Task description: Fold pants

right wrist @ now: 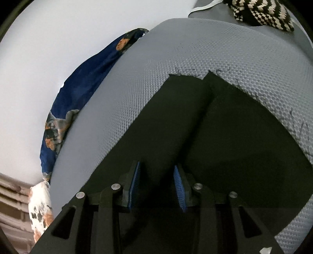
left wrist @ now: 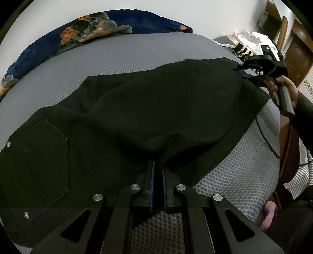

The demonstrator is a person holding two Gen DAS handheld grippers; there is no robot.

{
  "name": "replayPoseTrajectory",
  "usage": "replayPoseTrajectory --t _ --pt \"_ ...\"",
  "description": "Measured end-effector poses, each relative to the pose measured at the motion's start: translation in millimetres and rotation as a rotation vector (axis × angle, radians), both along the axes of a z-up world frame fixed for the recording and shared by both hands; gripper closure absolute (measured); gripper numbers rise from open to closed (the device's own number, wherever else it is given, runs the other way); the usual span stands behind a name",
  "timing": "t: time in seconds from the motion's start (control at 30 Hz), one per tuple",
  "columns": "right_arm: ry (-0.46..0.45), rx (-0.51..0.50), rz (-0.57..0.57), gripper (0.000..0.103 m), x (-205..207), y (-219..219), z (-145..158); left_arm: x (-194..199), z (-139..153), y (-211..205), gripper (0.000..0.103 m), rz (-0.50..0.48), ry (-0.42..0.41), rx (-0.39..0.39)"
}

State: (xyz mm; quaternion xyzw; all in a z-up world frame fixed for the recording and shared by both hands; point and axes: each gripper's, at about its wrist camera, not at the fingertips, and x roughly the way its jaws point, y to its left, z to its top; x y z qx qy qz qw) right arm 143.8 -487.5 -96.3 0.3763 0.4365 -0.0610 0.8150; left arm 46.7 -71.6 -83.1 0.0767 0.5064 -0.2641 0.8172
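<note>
The black pants [left wrist: 137, 109] lie spread on the grey mattress [left wrist: 121, 52], the left gripper [left wrist: 158, 175] pinching a fabric fold, the right gripper [right wrist: 157, 185] parted above the leg ends.

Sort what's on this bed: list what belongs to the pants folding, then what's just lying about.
Belongs to the job:
- black pants, spread on the grey mattress
- left gripper, fingers pinching a fold of the pants
- right gripper, fingers apart over the leg ends

Just lying about:
- blue floral blanket
- black-and-cream knit item
- white dotted cloth
</note>
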Motion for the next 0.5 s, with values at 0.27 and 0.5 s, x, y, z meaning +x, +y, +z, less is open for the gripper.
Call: replayPoseTrajectory --t 0.27,0.5 --pt "-0.008 -0.096 0.061 0.095 33 17 40 3 -1 4 0.096 -0.001 0.011 -0.024" --pt "0.007 -0.186 0.193 0.089 110 75 58 7 -3 11 0.096 0.012 0.028 -0.058"
